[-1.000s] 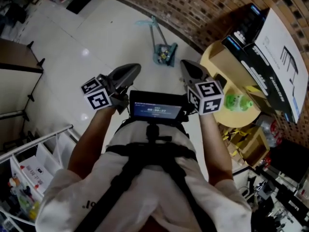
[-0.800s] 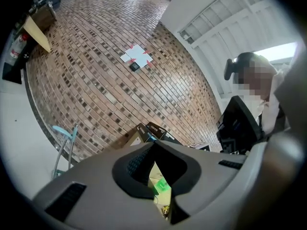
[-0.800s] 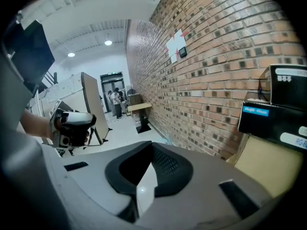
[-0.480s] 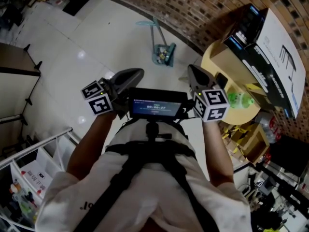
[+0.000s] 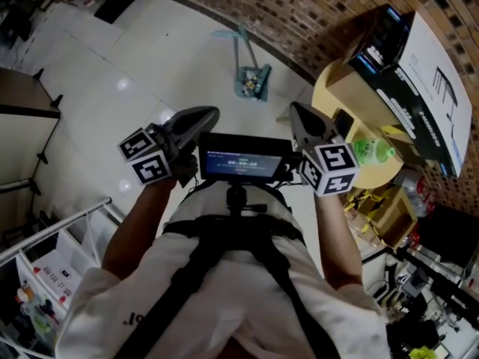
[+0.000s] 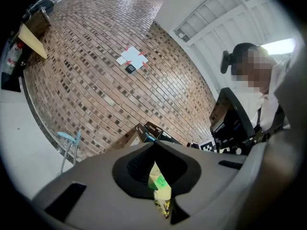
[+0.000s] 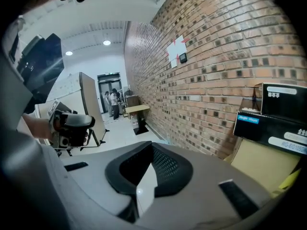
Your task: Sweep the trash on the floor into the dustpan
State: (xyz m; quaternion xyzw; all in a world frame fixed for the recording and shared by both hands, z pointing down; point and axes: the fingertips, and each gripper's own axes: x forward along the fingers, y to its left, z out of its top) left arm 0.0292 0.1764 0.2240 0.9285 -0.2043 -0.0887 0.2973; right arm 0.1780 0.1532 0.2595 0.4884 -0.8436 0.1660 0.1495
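Note:
A teal long-handled dustpan (image 5: 251,81) stands on the white floor by the brick wall, with small colourful bits of trash in it. Its handle (image 6: 67,145) also shows low at the left in the left gripper view. No broom shows in any view. My left gripper (image 5: 210,114) and right gripper (image 5: 295,111) are held at chest height on either side of a small screen (image 5: 241,159), well short of the dustpan. Both are shut, with nothing between the jaws. The left gripper (image 7: 72,125) shows in the right gripper view.
A round yellow table (image 5: 338,90) at the right carries black boxes (image 5: 408,81) and a green bottle (image 5: 372,152). The brick wall (image 5: 314,13) curves behind it. A dark table (image 5: 26,88) and a white wire rack (image 5: 56,249) stand at the left.
Both grippers have drifted a little lower in the picture and slightly apart, still shut and empty. The dustpan has not moved.

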